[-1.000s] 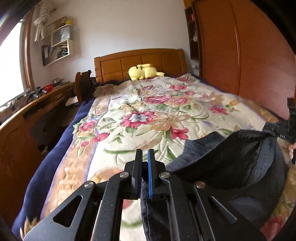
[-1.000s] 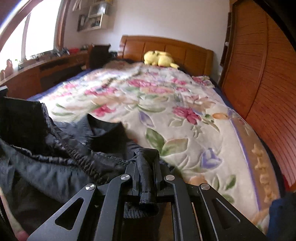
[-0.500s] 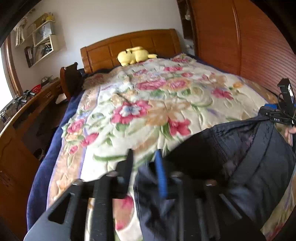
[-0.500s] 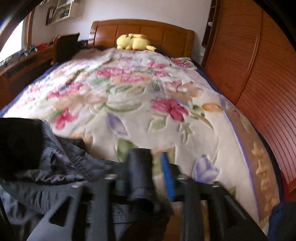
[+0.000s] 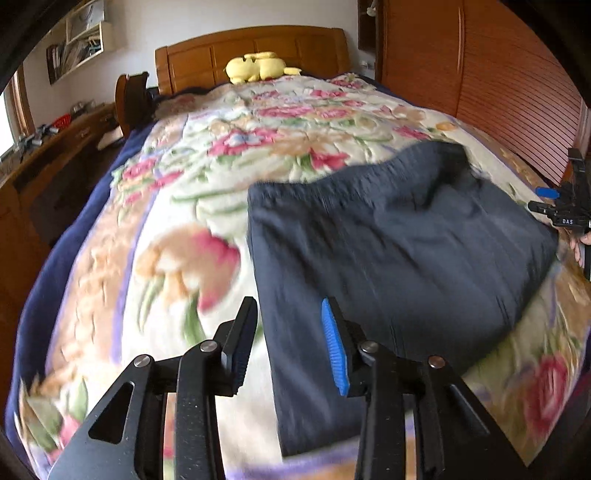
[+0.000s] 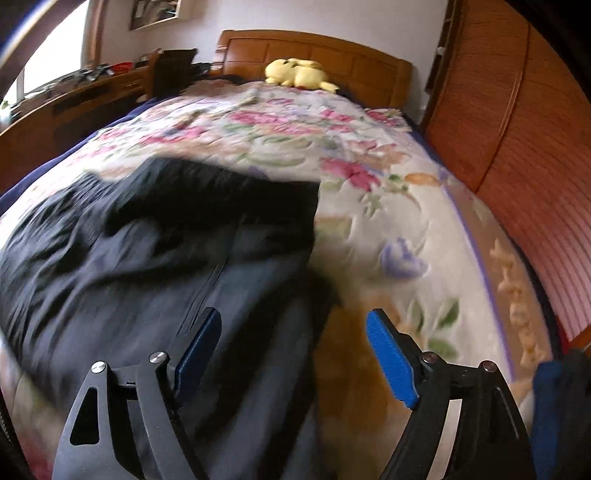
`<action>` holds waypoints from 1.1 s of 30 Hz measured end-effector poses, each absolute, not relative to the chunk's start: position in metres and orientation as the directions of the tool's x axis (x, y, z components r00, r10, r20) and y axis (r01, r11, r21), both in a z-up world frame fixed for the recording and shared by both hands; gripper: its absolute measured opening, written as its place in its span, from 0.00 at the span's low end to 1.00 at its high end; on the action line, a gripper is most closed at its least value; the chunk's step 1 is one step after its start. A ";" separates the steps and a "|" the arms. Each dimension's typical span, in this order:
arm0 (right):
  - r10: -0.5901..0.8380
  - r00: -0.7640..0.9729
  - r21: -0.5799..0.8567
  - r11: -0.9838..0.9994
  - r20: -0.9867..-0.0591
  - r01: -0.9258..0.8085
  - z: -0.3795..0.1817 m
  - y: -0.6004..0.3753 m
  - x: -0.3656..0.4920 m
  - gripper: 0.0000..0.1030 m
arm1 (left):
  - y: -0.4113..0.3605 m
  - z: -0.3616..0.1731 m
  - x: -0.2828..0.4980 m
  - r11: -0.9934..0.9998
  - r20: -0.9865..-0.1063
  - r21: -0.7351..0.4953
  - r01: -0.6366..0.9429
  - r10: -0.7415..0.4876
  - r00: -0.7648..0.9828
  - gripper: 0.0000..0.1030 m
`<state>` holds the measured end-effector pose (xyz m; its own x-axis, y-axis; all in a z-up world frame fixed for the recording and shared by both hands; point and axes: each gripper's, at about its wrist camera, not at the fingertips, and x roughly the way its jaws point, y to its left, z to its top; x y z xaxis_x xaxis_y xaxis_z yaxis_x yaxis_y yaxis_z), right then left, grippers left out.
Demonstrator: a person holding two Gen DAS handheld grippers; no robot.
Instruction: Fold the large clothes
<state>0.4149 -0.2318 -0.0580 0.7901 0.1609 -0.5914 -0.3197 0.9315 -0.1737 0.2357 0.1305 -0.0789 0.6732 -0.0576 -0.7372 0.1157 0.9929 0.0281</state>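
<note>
A: Where is the dark garment (image 5: 391, 236) found?

B: It is spread on the flowered blanket (image 5: 207, 206), at the end far from the headboard (image 5: 255, 51). Its gathered waistband edge is turned toward the headboard, and the rest of the cloth runs down toward the foot of the bed. Folds and creases are seen across it, though much is blurred.

A: And the left gripper (image 5: 291, 343)?

B: Its jaws are seen standing apart, having just been opening. Nothing is clamped. The garment's edge nearest the blanket's blue border lies below the gap, under the blue-padded finger (image 5: 334, 350), while the black finger (image 5: 243, 339) is seen over bare blanket. Whether the cloth is touched cannot be told.

A: The right gripper (image 6: 295, 350)?

B: It is held wide apart, its jaws also just having been opening. No cloth is pinched between the pads. One finger (image 6: 199, 343) is seen above the garment, the other (image 6: 391, 358) above the blanket beside the garment's edge on the wardrobe (image 6: 517, 147) side.

A: What else is seen around the headboard?

B: A yellow plush toy (image 5: 258, 68) is laid just in front of it. A wooden desk (image 5: 55, 147) is set along one side of the bed, and a chair (image 5: 131, 96) is placed between the desk and the headboard. A wall shelf (image 5: 79, 35) is hung above the desk.
</note>
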 end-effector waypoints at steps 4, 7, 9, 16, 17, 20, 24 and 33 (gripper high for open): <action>0.205 0.760 -0.118 0.930 -0.616 -0.347 -0.078 -0.244 0.390 0.83 | 0.131 -0.096 0.208 0.994 -0.757 -0.002 0.114 -0.076 0.649 0.38; 0.233 0.746 -0.071 0.934 -0.624 -0.351 -0.088 -0.253 0.388 0.84 | 0.133 -0.109 0.196 0.994 -0.774 -0.013 0.109 -0.079 0.629 0.38; 0.246 0.742 -0.040 0.938 -0.623 -0.344 -0.093 -0.260 0.391 0.85 | 0.133 -0.119 0.193 0.995 -0.788 -0.017 0.103 -0.077 0.611 0.40; 0.273 0.716 0.023 0.941 -0.642 -0.338 -0.113 -0.268 0.405 0.88 | 0.136 -0.139 0.193 0.997 -0.808 0.008 0.072 -0.036 0.588 0.44; 0.275 0.717 0.025 0.941 -0.640 -0.339 -0.115 -0.267 0.406 0.88 | 0.137 -0.141 0.193 0.998 -0.809 0.001 0.068 -0.039 0.586 0.44; 0.290 0.718 0.043 0.939 -0.633 -0.342 -0.118 -0.270 0.407 0.88 | 0.141 -0.149 0.196 0.998 -0.812 -0.013 0.058 -0.045 0.583 0.46; 0.299 0.719 0.052 0.937 -0.628 -0.344 -0.120 -0.273 0.409 0.88 | 0.145 -0.158 0.196 0.998 -0.812 -0.041 0.041 -0.057 0.581 0.47; 0.308 0.705 0.061 0.934 -0.638 -0.352 -0.130 -0.269 0.405 0.88 | 0.145 -0.160 0.195 0.999 -0.809 -0.040 0.030 -0.050 0.585 0.49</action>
